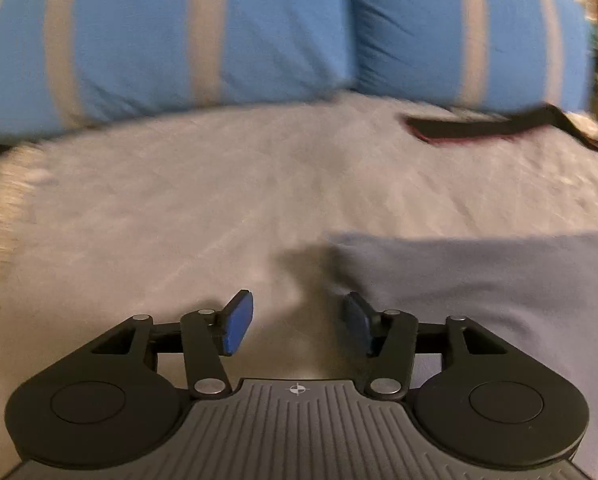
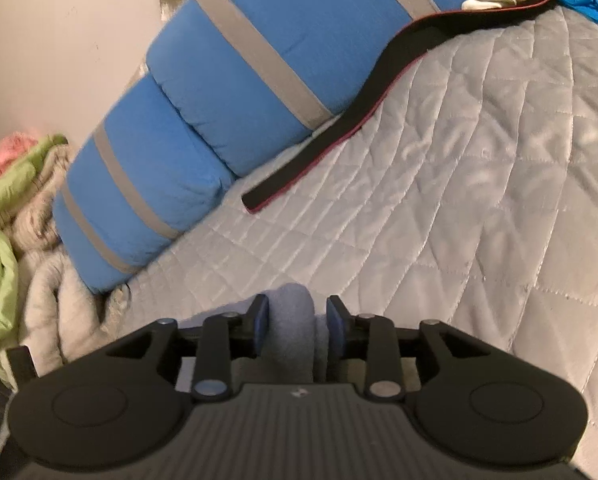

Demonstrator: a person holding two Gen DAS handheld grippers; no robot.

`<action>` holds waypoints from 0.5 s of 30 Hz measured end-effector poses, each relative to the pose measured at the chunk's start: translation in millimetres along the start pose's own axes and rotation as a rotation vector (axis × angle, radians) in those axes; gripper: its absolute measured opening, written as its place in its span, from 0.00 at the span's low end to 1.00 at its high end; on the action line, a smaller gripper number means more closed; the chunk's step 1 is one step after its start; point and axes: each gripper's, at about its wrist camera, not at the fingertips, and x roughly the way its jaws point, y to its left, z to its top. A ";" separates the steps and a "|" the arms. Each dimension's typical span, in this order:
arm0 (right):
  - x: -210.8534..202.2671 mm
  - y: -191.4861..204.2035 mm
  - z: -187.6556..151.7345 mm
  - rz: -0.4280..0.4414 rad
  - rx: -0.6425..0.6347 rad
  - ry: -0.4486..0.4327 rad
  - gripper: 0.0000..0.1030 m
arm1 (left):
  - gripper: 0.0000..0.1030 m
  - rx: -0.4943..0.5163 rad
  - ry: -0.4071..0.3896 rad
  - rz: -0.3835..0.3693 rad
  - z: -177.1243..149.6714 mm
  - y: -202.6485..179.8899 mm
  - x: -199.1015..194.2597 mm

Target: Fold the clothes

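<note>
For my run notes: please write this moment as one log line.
task: fold clothes | left gripper: open, empty | right gripper: open, grey garment fold between jaws | surface: quilted bed cover

My left gripper (image 1: pixel 298 322) is a black linkage frame on a grey ribbed body (image 1: pixel 297 432), with a small white crosshair mark at the body's far edge. Two round black housings sit at the near left and right corners. Silver pivot pins cap each black link arm. The fingers (image 1: pixel 239 322) carry flat blue pads on black backing. My right gripper (image 2: pixel 298 326) is built the same: ribbed grey body, round black housings, silver pins, and blue-padded fingers (image 2: pixel 261 326).
</note>
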 end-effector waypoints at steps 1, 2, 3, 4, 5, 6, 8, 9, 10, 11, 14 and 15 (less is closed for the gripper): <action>-2.8 0.0 0.6 0.010 0.001 -0.021 0.41 | 0.44 -0.029 -0.036 -0.001 2.1 5.1 -4.1; -6.6 1.3 0.9 0.015 -0.009 -0.050 0.41 | 0.44 -0.064 -0.067 -0.037 4.4 11.6 -8.2; -11.4 4.5 1.0 0.016 -0.035 -0.085 0.38 | 0.44 -0.094 -0.081 -0.081 6.1 16.1 -10.5; -16.0 9.3 0.6 0.020 -0.071 -0.119 0.36 | 0.44 -0.118 -0.083 -0.133 7.5 18.9 -11.4; -19.8 15.1 -0.4 0.033 -0.112 -0.147 0.35 | 0.44 -0.127 -0.083 -0.182 8.6 18.8 -12.2; -22.2 21.8 -2.3 0.049 -0.159 -0.164 0.30 | 0.44 -0.114 -0.081 -0.216 9.4 15.6 -12.2; -23.3 37.2 -8.6 0.076 -0.274 -0.173 0.24 | 0.44 -0.062 -0.077 -0.257 9.9 4.6 -11.4; -21.7 44.8 -12.3 0.086 -0.332 -0.164 0.20 | 0.43 -0.034 -0.074 -0.277 10.3 -2.4 -11.3; -19.1 51.3 -17.0 0.089 -0.389 -0.148 0.18 | 0.43 -0.010 -0.074 -0.295 10.5 -8.9 -11.1; -14.1 57.6 -21.7 0.078 -0.445 -0.121 0.18 | 0.43 0.013 -0.078 -0.311 10.0 -14.2 -10.6; 4.5 68.3 -32.1 -0.021 -0.558 -0.054 0.14 | 0.42 0.085 -0.064 -0.306 6.3 -30.3 -0.7; 11.3 69.5 -34.7 -0.067 -0.586 -0.035 0.17 | 0.39 0.093 -0.042 -0.292 4.9 -33.1 7.1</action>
